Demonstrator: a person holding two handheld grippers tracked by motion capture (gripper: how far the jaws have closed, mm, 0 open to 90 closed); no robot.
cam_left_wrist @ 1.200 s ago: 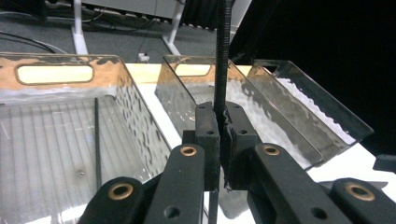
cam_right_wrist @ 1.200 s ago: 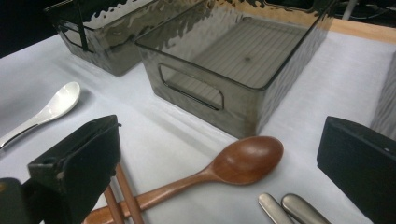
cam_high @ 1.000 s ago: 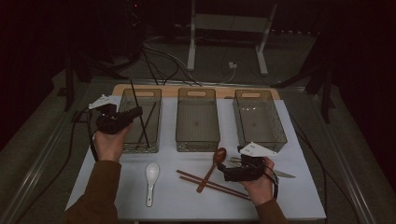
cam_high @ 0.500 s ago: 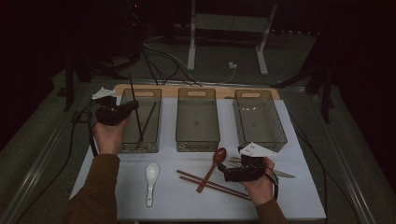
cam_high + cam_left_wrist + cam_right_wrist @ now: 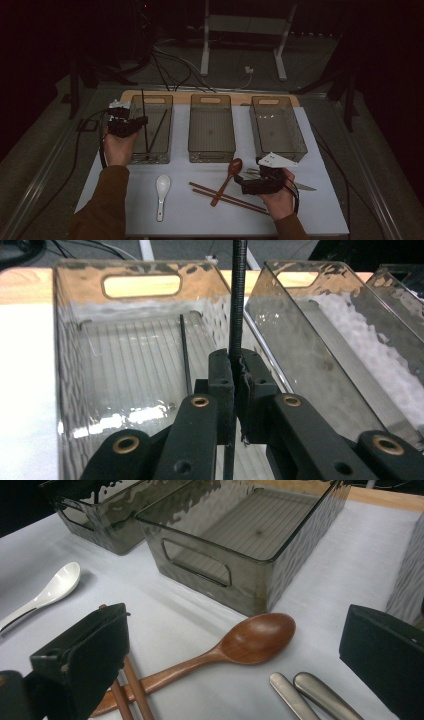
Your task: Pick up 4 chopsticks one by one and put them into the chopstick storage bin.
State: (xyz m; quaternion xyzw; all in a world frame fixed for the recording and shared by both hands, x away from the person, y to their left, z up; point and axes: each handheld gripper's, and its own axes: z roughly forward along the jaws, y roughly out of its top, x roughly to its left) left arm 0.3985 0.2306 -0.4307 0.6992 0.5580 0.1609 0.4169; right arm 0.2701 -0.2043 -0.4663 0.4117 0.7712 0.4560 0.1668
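Observation:
My left gripper (image 5: 126, 125) is shut on a black chopstick (image 5: 144, 120) over the left clear bin (image 5: 167, 107); the stick passes between its pads (image 5: 222, 375) and runs up past the bin's far wall (image 5: 236, 300). A second black chopstick (image 5: 185, 352) lies on that bin's floor. My right gripper (image 5: 256, 183) rests open on the white mat near the front. Between its jaws lies a wooden spoon (image 5: 250, 640), with nothing touching the pads (image 5: 100, 645).
The middle bin (image 5: 211, 150) and right bin (image 5: 295, 135) hold nothing. On the mat lie a white spoon (image 5: 161, 192), a pair of brown chopsticks (image 5: 225, 197) under the wooden spoon's handle, and metal utensil handles (image 5: 305, 690) beside the right hand.
My left hand has sunk a little toward the left bin with the black chopstick, whose lower end has swung left. The right hand has stayed put.

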